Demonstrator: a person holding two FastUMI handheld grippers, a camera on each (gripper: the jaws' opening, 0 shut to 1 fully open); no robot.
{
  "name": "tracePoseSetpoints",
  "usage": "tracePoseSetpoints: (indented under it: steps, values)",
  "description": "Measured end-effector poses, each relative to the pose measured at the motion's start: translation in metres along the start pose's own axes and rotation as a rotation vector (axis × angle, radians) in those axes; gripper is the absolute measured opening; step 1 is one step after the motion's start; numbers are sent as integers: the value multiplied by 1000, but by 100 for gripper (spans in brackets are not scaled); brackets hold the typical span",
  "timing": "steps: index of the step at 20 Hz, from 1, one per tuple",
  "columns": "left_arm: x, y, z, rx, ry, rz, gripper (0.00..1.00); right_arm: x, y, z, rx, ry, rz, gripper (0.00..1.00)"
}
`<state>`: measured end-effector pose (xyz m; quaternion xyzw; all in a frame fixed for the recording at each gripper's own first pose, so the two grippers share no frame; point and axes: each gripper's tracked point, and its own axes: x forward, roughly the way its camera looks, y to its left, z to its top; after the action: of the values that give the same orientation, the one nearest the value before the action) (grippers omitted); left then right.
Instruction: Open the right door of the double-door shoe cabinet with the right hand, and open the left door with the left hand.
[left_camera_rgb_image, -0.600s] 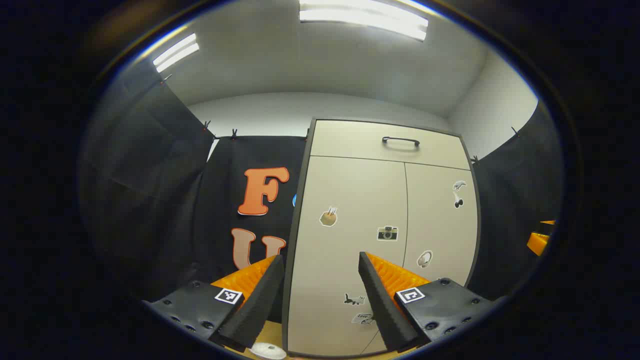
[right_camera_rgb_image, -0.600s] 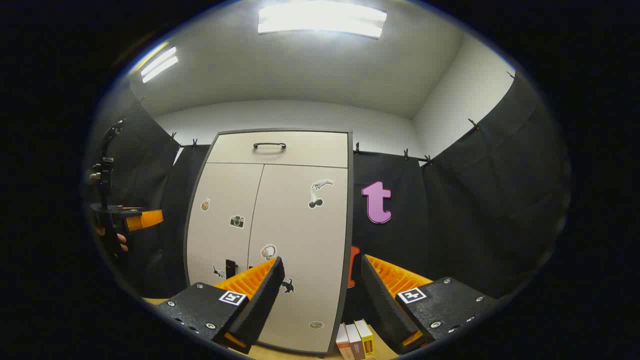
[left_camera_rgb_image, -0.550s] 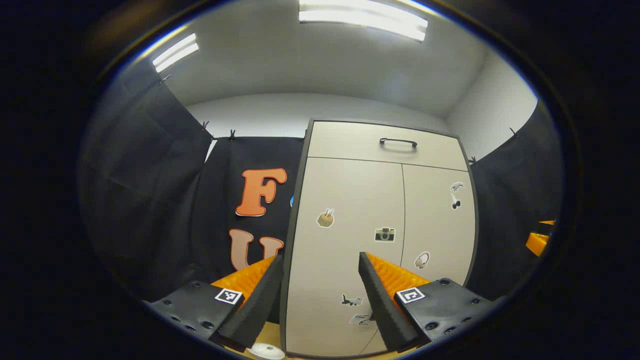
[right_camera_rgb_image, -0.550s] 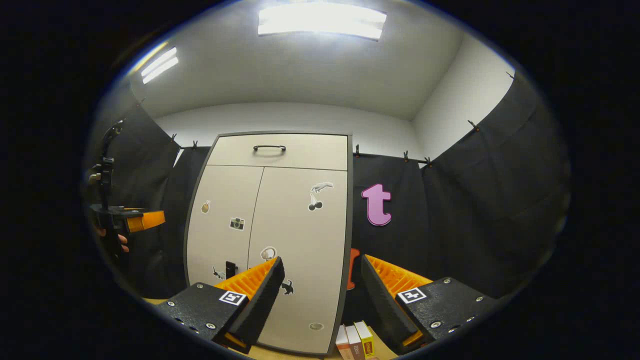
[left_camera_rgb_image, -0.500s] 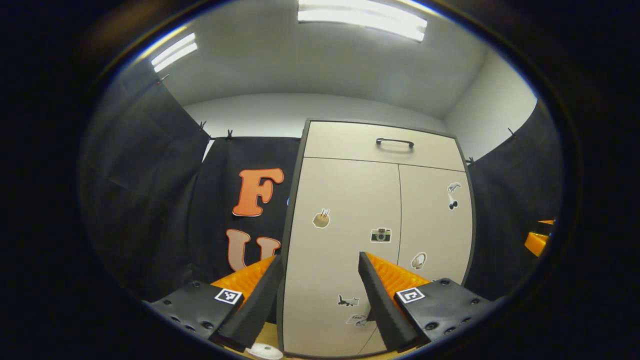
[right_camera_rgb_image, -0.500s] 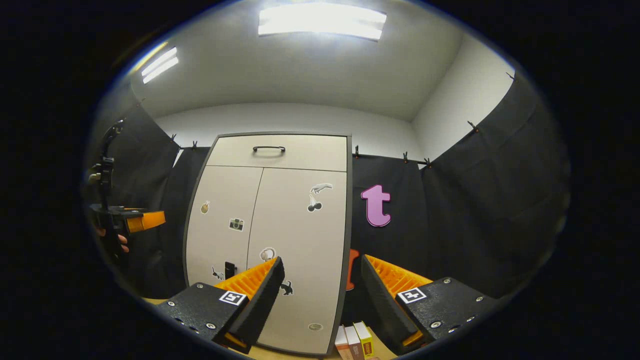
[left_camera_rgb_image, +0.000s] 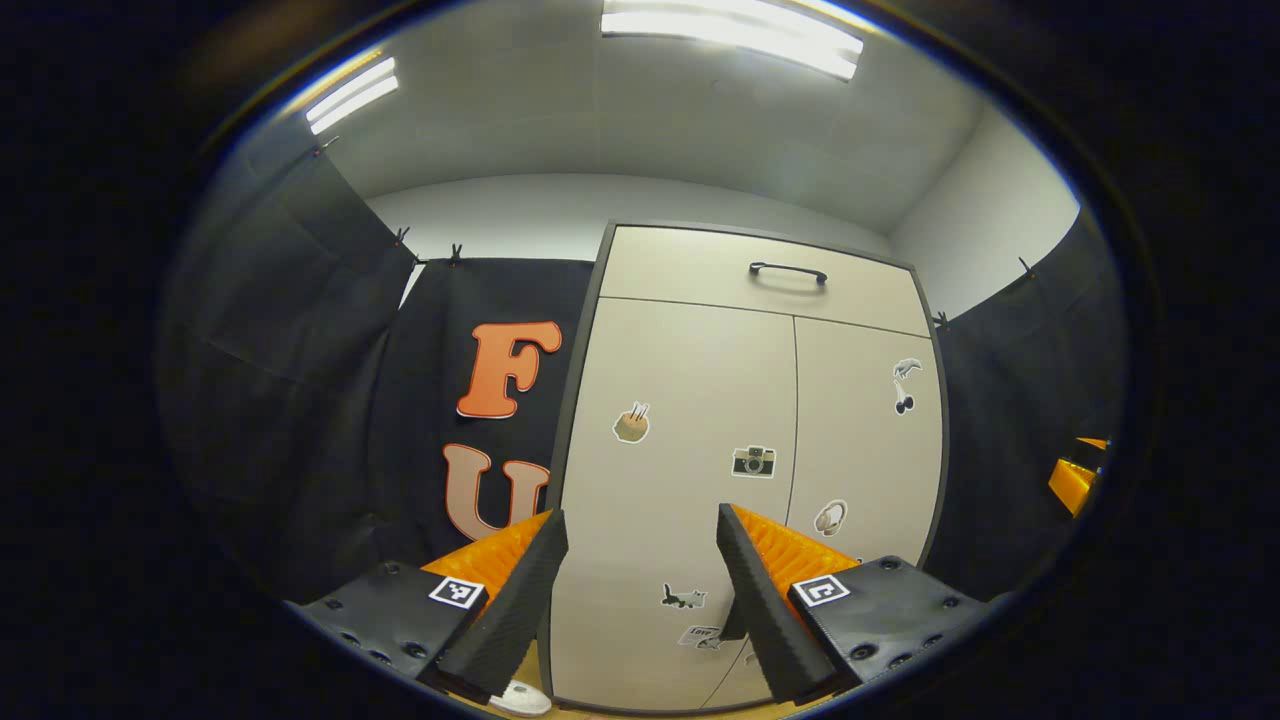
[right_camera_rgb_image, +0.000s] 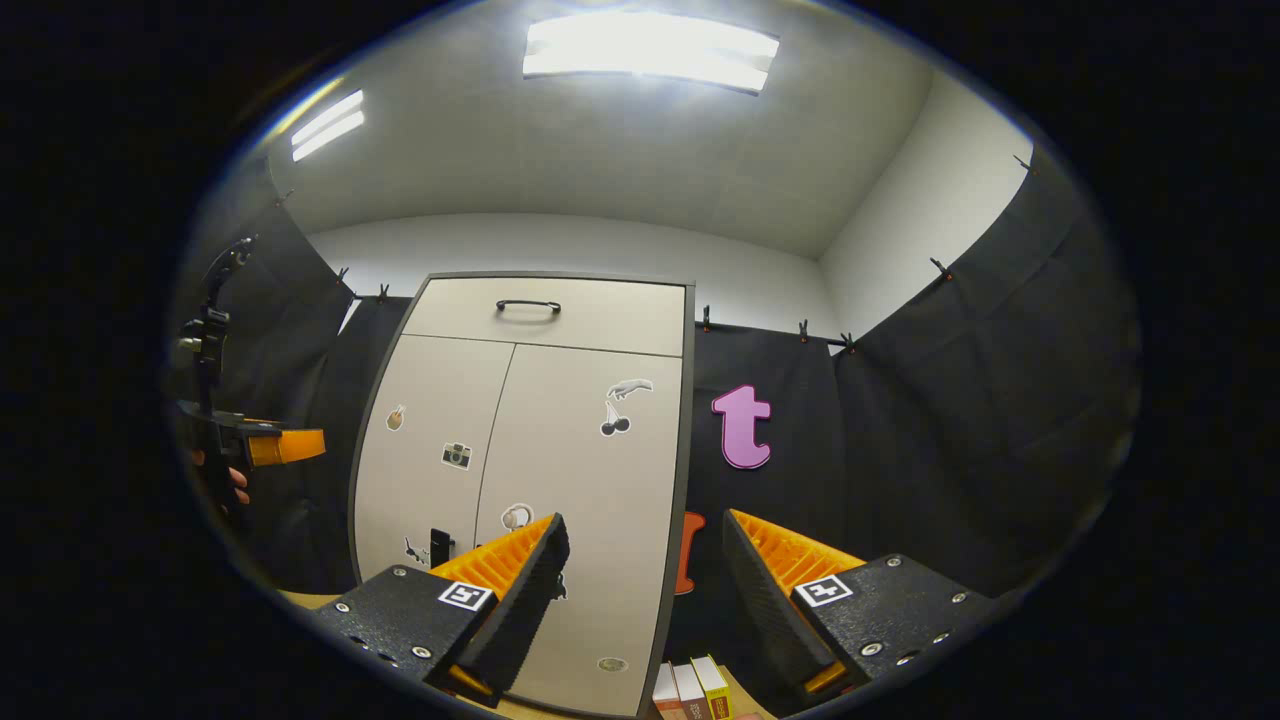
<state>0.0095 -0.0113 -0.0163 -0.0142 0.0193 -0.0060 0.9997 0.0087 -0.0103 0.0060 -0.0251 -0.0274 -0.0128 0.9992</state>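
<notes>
fingers of your left gripper (left_camera_rgb_image: 640, 560) are spread apart, holding nothing, short of the shoe cabinet (left_camera_rgb_image: 745, 450). your right gripper (right_camera_rgb_image: 645, 565) is spread too and empty, facing the cabinet's right edge. both the left door (left_camera_rgb_image: 670, 480) and right door (right_camera_rgb_image: 590, 500) sit flush, closed, below the drawer handle (left_camera_rgb_image: 788, 270).

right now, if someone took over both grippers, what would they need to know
Left gripper: open, holding nothing, short of the cabinet and pointed at the left door.
Right gripper: open, holding nothing, also short of the cabinet, pointed near the right door's outer edge.
Shoe cabinet: stands upright against the booth's wall, both doors shut; a small dark handle sits low on the left door by the centre seam.
Done: nothing so far.
Left: open the right door with the right gripper, then the left door with the left gripper.
</notes>
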Motion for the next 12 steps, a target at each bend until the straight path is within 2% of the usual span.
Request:
tracePoseSetpoints:
  steps: [6, 12]
  values:
    - [-2, -4, 1, -5, -9, -8, 96, -1, 11, 1, -60, -10, -5, 93]
    - [-3, -5, 1, -6, -8, -16, 96, 8, 7, -12, 14, 37, -26, 93]
